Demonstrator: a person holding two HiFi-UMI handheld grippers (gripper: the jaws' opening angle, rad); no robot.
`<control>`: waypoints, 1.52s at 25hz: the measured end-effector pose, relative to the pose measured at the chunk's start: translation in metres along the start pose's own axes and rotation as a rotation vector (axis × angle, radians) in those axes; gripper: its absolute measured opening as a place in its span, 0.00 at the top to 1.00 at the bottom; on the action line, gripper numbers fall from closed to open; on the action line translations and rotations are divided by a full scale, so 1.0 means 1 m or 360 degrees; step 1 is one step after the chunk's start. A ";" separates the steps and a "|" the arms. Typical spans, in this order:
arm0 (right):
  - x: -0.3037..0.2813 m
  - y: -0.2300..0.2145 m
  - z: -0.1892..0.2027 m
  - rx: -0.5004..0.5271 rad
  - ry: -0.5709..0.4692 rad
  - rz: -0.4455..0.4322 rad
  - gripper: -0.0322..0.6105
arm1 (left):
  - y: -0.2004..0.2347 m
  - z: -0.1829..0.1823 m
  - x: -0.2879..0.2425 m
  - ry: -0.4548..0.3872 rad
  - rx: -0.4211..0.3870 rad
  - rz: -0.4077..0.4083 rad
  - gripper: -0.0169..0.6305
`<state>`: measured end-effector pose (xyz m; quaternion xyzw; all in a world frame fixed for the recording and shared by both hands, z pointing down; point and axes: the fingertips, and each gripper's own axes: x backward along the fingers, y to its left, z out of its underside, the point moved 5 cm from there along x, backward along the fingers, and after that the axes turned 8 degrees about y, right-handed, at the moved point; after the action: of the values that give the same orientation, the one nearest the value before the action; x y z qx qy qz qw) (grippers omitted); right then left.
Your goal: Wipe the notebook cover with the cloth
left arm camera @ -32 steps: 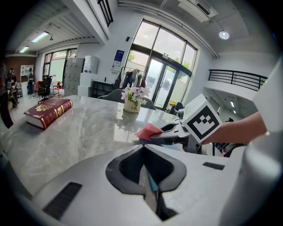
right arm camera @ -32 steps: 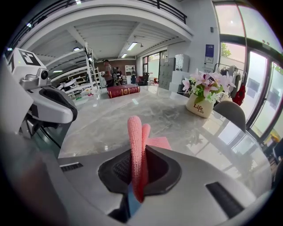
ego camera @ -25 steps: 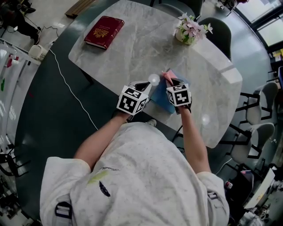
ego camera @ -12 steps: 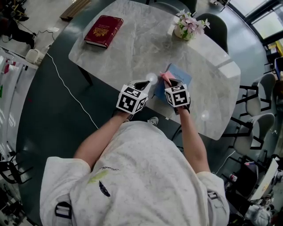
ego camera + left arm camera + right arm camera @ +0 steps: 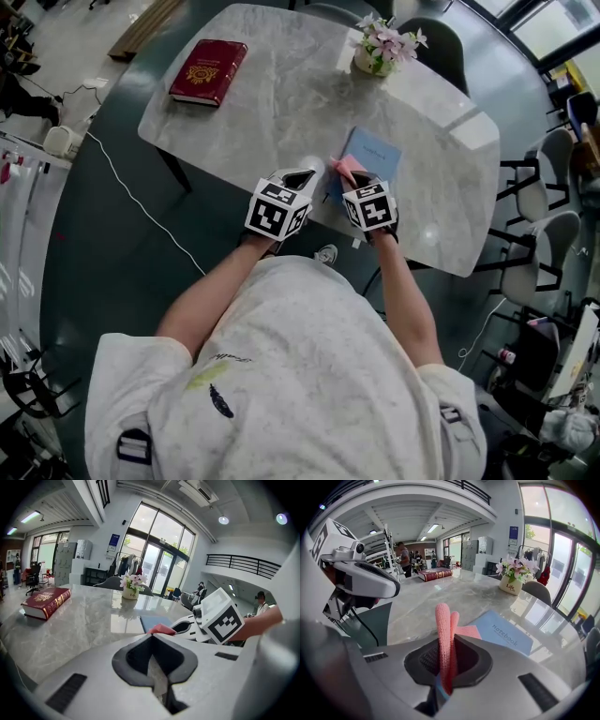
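Note:
The blue notebook (image 5: 372,155) lies flat near the front edge of the marble table (image 5: 272,103); its cover reads "notebook" in the right gripper view (image 5: 502,633). My right gripper (image 5: 354,175) is shut on a pink cloth (image 5: 443,630), which stands up between its jaws, just short of the notebook's near left corner. The cloth (image 5: 343,167) also shows as a red fold in the left gripper view (image 5: 160,629). My left gripper (image 5: 302,177) hovers beside it on the left, shut with nothing in it (image 5: 154,644).
A dark red hardcover book (image 5: 207,72) lies at the table's far left corner. A white pot of pink flowers (image 5: 380,47) stands at the far edge. Chairs (image 5: 553,234) line the right side. A white cable (image 5: 141,187) runs over the dark floor.
My right gripper has drawn back toward the near edge with the cloth, uncovering most of the notebook. The left gripper has stayed beside it.

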<state>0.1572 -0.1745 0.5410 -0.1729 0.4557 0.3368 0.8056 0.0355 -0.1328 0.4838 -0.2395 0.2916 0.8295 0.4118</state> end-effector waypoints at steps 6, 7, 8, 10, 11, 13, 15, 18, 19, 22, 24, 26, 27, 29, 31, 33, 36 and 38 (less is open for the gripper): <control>0.005 0.018 0.013 -0.0047 0.0020 0.0019 0.93 | -0.001 0.007 0.005 0.0018 -0.0035 0.0058 0.96; 0.006 0.021 0.015 -0.0054 0.0023 0.0022 0.93 | -0.001 0.008 0.006 0.0020 -0.0039 0.0067 0.96; 0.006 0.023 0.017 -0.0061 0.0026 0.0025 0.93 | -0.001 0.010 0.007 0.0021 -0.0043 0.0076 0.96; 0.007 0.029 0.021 -0.0076 0.0034 0.0033 0.93 | -0.001 0.013 0.009 0.0026 -0.0049 0.0094 0.96; 0.008 0.031 0.022 -0.0084 0.0038 0.0037 0.93 | -0.001 0.015 0.010 0.0028 -0.0052 0.0103 0.96; 0.009 0.037 0.025 -0.0098 0.0042 0.0045 0.93 | -0.001 0.018 0.013 0.0031 -0.0058 0.0118 0.96; 0.010 0.043 0.027 -0.0111 0.0044 0.0053 0.93 | 0.000 0.021 0.016 0.0033 -0.0065 0.0132 0.96; 0.011 0.051 0.030 -0.0125 0.0054 0.0066 0.93 | 0.001 0.026 0.020 0.0038 -0.0074 0.0150 0.96; 0.012 0.053 0.032 -0.0128 0.0058 0.0071 0.93 | 0.001 0.027 0.022 0.0038 -0.0078 0.0156 0.96; 0.014 0.058 0.034 -0.0134 0.0067 0.0090 0.93 | 0.003 0.030 0.026 0.0038 -0.0088 0.0170 0.96; 0.016 0.059 0.034 -0.0138 0.0062 0.0109 0.93 | 0.004 0.032 0.029 0.0037 -0.0092 0.0177 0.96; 0.021 0.059 0.032 -0.0139 0.0050 0.0129 0.93 | 0.004 0.033 0.029 0.0037 -0.0098 0.0185 0.96; 0.024 0.058 0.031 -0.0137 0.0043 0.0142 0.93 | 0.003 0.033 0.028 0.0038 -0.0102 0.0190 0.96; 0.030 0.054 0.029 -0.0128 0.0029 0.0172 0.93 | 0.001 0.032 0.026 0.0035 -0.0108 0.0203 0.96; 0.037 0.047 0.026 -0.0118 0.0015 0.0203 0.93 | -0.001 0.032 0.024 0.0031 -0.0109 0.0220 0.96; 0.044 0.037 0.022 -0.0111 0.0002 0.0231 0.93 | -0.004 0.032 0.021 0.0032 -0.0104 0.0233 0.96; 0.053 0.023 0.013 -0.0090 -0.0022 0.0259 0.93 | -0.005 0.032 0.014 0.0040 -0.0088 0.0239 0.96; 0.055 0.013 0.005 -0.0067 -0.0044 0.0268 0.93 | -0.004 0.030 0.008 0.0040 -0.0077 0.0234 0.96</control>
<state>0.1709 -0.1414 0.4970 -0.1464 0.4503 0.4152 0.7768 0.0300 -0.1063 0.4989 -0.2377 0.2936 0.8612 0.3401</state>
